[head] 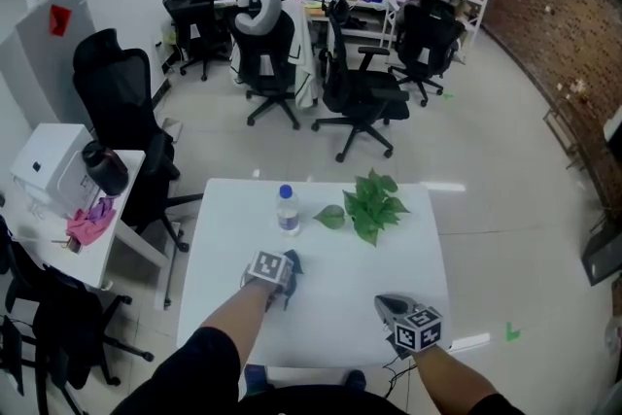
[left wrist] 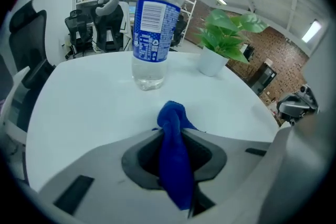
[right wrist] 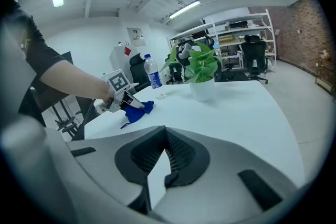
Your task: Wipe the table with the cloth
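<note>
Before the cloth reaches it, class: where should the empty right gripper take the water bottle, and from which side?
Probably the labelled middle of the water bottle, jaws level, from its near right: it stands upright and round, the potted plant flanks its right, and the left gripper sits before it.

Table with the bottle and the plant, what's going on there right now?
A person is working at the white table with a hand-held gripper in each hand. The left hand-held gripper is shut on a blue cloth, whose end lies on the tabletop just short of the water bottle. The potted plant stands further back, to the right. The right hand-held gripper is empty, jaws together, above the table's near side.
</note>
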Demonstrator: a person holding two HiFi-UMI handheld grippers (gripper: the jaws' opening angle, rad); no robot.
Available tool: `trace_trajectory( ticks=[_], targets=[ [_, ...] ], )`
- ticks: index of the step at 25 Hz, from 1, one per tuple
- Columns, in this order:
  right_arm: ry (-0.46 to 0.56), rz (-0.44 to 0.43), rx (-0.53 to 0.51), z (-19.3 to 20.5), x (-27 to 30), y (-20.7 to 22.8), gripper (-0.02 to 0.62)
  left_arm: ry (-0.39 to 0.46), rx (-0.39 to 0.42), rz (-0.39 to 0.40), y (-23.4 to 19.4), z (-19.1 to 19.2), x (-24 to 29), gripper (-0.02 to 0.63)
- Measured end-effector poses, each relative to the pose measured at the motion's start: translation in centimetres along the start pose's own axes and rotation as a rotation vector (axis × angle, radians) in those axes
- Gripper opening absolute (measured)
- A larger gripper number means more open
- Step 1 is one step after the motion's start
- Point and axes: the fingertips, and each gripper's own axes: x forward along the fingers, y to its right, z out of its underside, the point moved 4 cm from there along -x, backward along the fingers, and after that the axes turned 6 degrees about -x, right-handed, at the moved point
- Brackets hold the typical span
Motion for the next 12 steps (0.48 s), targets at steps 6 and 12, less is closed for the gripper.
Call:
trace_trajectory(
  ticks=[6, 12],
  targets=[
    [0.000, 0.013, 0.010, 0.3, -0.9, 0.4, 0.012, 0.108, 0.018, 0.206, 9.6, -3.4, 1.9, 0.069],
    [-0.014, 0.043, 0.013, 0.8, -1.9, 0.9, 0.012, 0.025, 0.083, 0.204, 12.2, -2.1, 4.6, 0.069]
  ],
)
